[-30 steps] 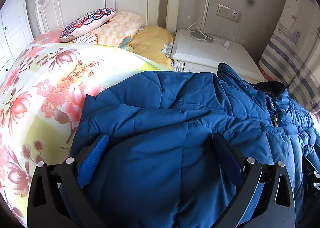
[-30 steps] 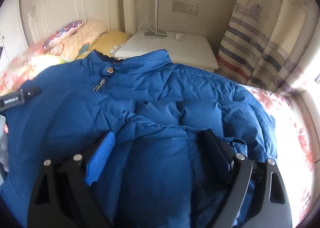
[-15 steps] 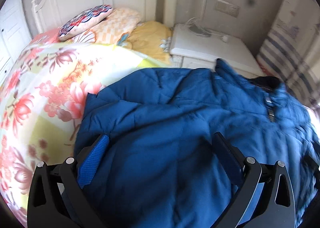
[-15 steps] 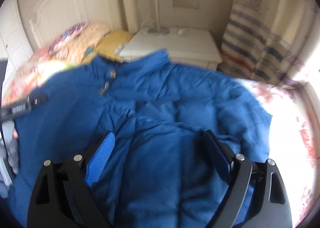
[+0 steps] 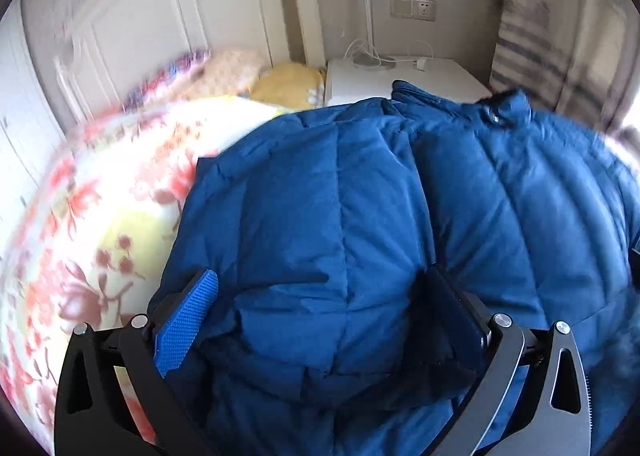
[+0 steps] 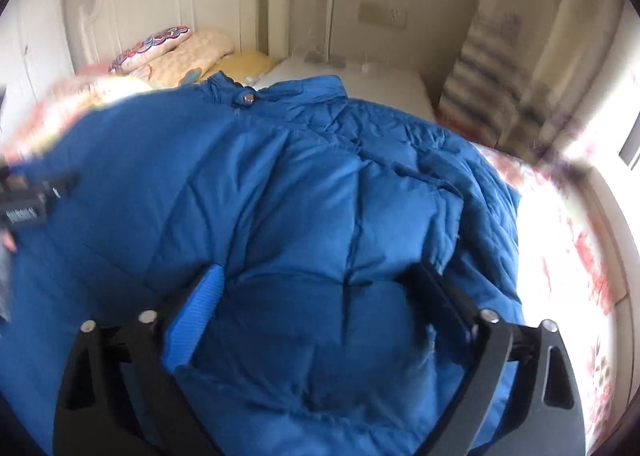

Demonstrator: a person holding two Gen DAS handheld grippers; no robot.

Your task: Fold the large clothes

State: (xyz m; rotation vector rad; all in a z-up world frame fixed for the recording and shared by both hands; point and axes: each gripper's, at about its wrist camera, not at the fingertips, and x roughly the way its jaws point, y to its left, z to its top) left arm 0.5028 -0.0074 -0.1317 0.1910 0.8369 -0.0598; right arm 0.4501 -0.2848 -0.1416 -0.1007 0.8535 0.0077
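Note:
A large blue quilted jacket lies spread on the flowered bedspread, collar toward the nightstand. My left gripper is shut wide on a thick fold of the jacket's left side, which lies turned in over the body. In the right wrist view the jacket shows its collar snap at the top. My right gripper has a puffy fold between its fingers, and its jaws are opening off the cloth. The left tool's black body shows at that view's left edge.
A white nightstand with a lamp pole and cables stands behind the jacket. Pillows lean against the white headboard. A striped curtain hangs at the right. Sunlit bedspread borders the jacket's right side.
Both hands swung across the bed. The jacket's left side came over toward the middle with the left gripper. The right gripper's fingers spread slightly wider.

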